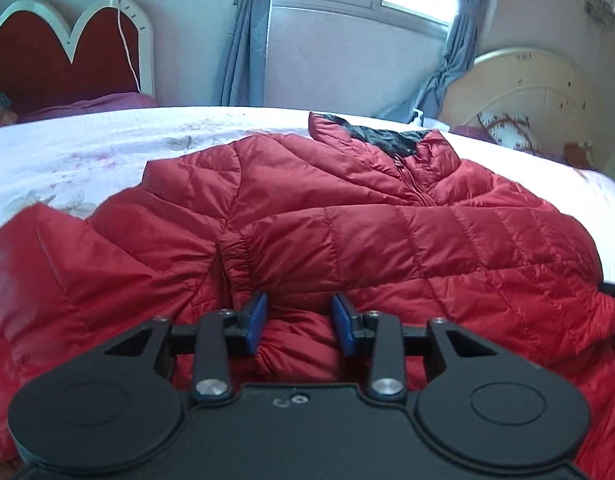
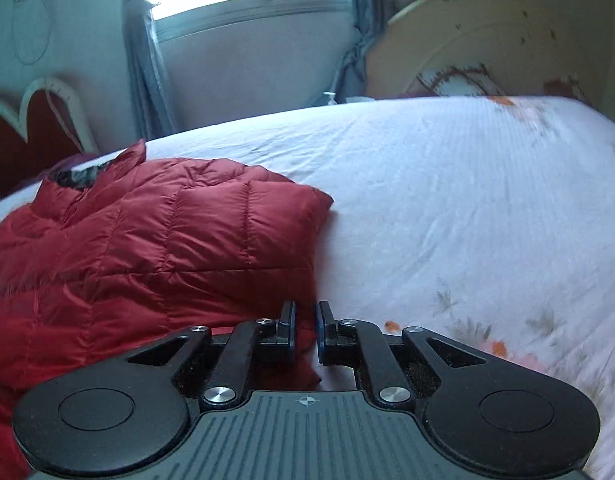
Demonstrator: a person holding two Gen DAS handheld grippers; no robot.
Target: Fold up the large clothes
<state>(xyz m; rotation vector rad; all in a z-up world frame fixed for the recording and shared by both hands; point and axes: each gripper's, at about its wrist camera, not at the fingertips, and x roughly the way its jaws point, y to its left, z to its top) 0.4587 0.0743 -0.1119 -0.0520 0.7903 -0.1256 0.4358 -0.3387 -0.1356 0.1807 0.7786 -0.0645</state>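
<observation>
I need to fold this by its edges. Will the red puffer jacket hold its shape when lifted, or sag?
The red puffer jacket will probably sag: it already lies in soft folds on the bed. Its puffy quilting suggests it is light for its bulk. The glossy shell may slip from the right gripper.

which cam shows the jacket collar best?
Left wrist: the collar faces the camera, dark lining and zipper visible, on the red jacket. Right wrist catches only its edge at far left, side-on.

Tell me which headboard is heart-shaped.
The red headboard, white-trimmed, behind the far bed left of the window. The other headboard, at right, is cream and rounded.
</observation>
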